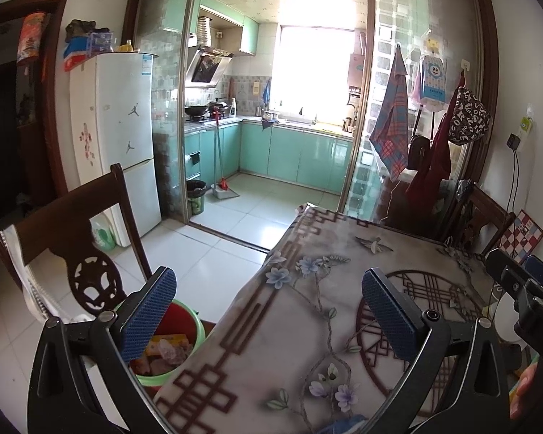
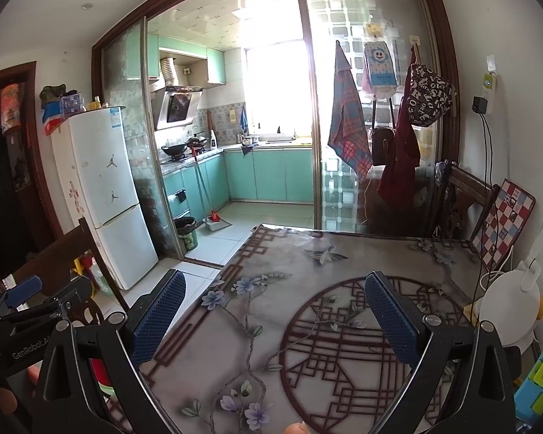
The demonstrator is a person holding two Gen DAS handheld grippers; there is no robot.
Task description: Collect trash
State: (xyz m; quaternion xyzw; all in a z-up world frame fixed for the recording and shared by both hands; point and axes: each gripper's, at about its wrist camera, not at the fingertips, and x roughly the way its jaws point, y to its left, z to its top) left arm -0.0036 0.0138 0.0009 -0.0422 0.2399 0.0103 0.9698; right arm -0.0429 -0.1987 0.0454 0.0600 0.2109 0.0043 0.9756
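Note:
A green-rimmed red bin (image 1: 177,347) stands on the floor by the table's left edge, with wrappers and scraps (image 1: 166,352) inside. My left gripper (image 1: 268,316) is open and empty, held over the table's left edge, its left finger above the bin. My right gripper (image 2: 275,320) is open and empty above the patterned table (image 2: 325,289). The right gripper also shows in the left wrist view (image 1: 525,285), at the right edge. The left gripper shows at the left of the right wrist view (image 2: 29,300). I see no loose trash on the table.
A dark wooden chair (image 1: 72,238) stands left of the table beside the bin. A white fridge (image 1: 123,137) is behind it. A white appliance (image 2: 510,300), a checkered board (image 2: 503,224) and coloured blocks (image 2: 539,387) sit at the table's right side. A second chair (image 2: 463,195) is at the far right.

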